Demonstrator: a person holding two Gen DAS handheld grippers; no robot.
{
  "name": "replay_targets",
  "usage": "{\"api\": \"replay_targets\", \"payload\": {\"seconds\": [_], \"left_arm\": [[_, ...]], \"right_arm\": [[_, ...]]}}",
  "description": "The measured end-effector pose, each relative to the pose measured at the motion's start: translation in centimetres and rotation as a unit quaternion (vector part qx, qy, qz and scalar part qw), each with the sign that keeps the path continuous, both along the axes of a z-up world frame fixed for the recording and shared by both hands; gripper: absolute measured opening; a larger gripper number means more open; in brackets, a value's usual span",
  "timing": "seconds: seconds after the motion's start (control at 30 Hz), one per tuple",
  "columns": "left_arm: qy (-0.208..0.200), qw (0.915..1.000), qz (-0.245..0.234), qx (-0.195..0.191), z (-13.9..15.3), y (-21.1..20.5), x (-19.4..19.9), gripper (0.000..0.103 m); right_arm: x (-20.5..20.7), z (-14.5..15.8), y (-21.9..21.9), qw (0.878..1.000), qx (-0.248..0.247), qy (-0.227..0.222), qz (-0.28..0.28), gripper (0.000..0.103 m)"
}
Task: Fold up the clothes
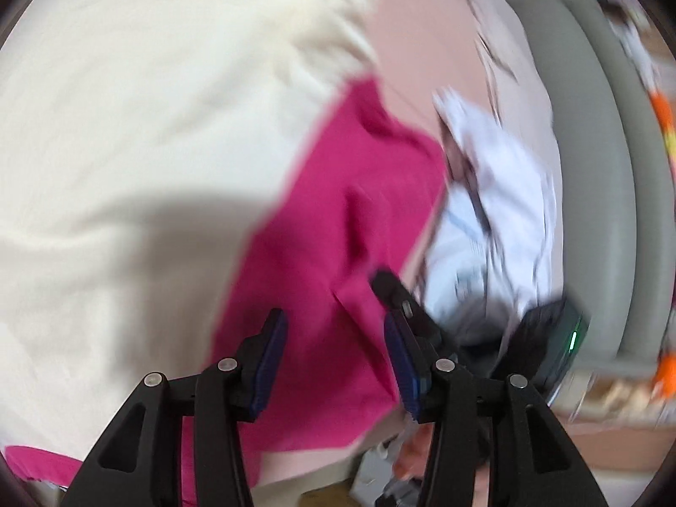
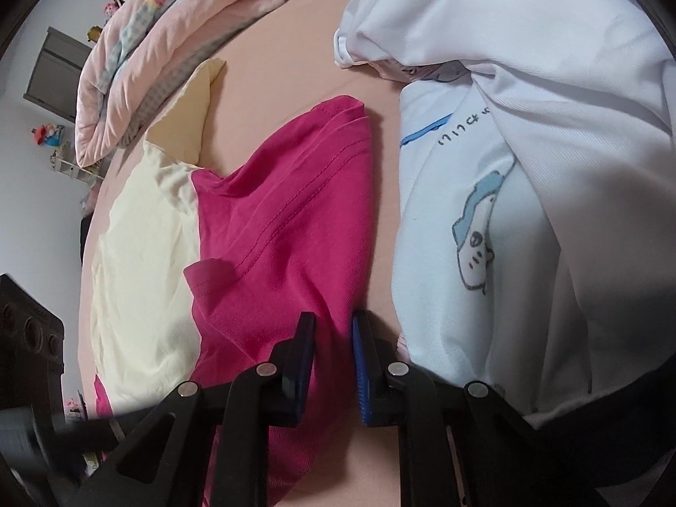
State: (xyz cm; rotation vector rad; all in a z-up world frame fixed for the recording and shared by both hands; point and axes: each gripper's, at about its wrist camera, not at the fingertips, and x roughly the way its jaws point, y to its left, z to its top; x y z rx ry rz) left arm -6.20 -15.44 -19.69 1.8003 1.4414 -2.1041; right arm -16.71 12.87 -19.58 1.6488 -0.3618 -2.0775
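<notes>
**On the bed, a magenta shirt waits between two tools**

Across the peach-sheeted bed lie a cream cotton garment, a white printed shirt and, between them, the rumpled magenta cotton T-shirt. Folding looks barely begun. Right tool hovers parted over its edge, gripping nothing; left tool likewise, released. Next, I'd judge, pinch that hem.
</notes>
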Motion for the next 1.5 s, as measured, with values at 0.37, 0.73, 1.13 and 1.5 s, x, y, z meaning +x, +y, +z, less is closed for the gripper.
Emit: {"api": "replay_targets", "payload": {"seconds": [0.37,0.73,1.13,1.5], "left_arm": [[0.031,0.9985,0.04,0.023,0.1,-1.7,-1.6,0.044],[0.029,0.9986,-0.022,-0.038,-0.1,2.0,-5.3,0.044],[0.06,0.9947,-0.056,-0.062,0.3,3.4,-5.6,0.019],[0.069,0.9946,-0.073,-0.026,0.8,4.2,-5.5,0.013]], "right_arm": [[3.5,1.0,0.0,1.0,-0.006,0.031,-0.001,0.014],[4.5,0.0,-3.0,0.997,-0.019,0.079,-0.005,0.014],[5.4,0.4,-5.5,0.988,-0.013,0.151,-0.009,0.032],[10.1,4.5,-5.4,0.974,0.056,0.215,-0.041,0.06]]}}
